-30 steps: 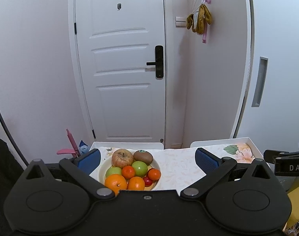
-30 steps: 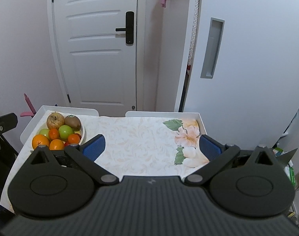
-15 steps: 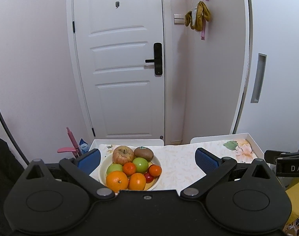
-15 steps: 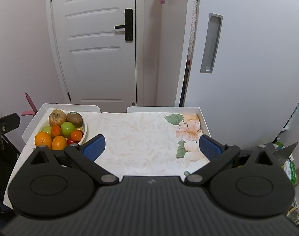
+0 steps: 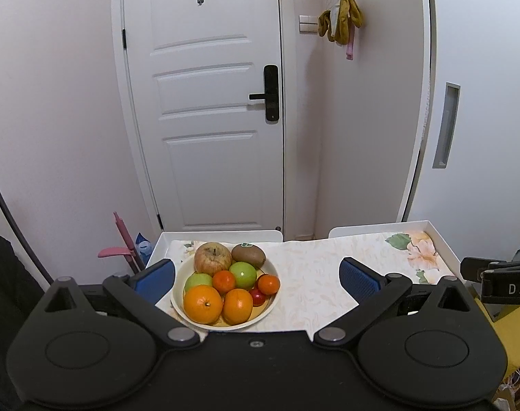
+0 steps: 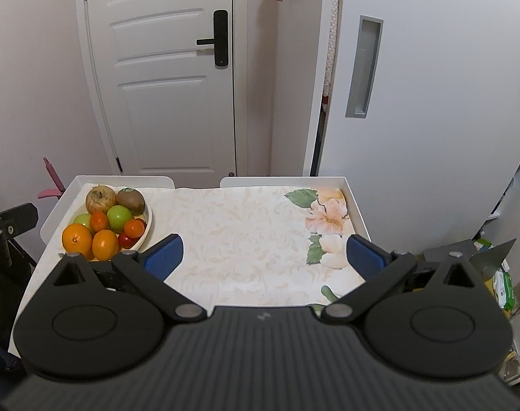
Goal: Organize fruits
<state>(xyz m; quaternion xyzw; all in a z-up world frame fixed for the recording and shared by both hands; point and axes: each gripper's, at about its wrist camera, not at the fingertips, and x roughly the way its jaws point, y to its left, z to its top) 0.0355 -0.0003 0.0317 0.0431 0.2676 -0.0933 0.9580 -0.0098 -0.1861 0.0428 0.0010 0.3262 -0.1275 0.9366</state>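
Observation:
A cream bowl (image 5: pixel 270 303) of fruit sits at the left end of the table. It holds a brown apple (image 5: pixel 212 257), a kiwi (image 5: pixel 248 253), two green apples (image 5: pixel 242 275), several oranges (image 5: pixel 203 304) and a small red fruit (image 5: pixel 258 296). My left gripper (image 5: pixel 258 275) is open and empty, just in front of and above the bowl. The bowl also shows in the right wrist view (image 6: pixel 147 227). My right gripper (image 6: pixel 265 255) is open and empty over the table's middle, right of the bowl.
The table (image 6: pixel 246 226) has a floral cloth and a raised white rim. A white door (image 5: pixel 208 120) stands behind it and a sliding door (image 6: pixel 414 102) to the right. A pink tool (image 5: pixel 123 239) leans at the left. Clutter (image 6: pixel 499 274) lies on the floor at right.
Both grippers have risen and tilted down a little, so the table and bowl show more fully. The fruit has not moved. Both grippers stay open.

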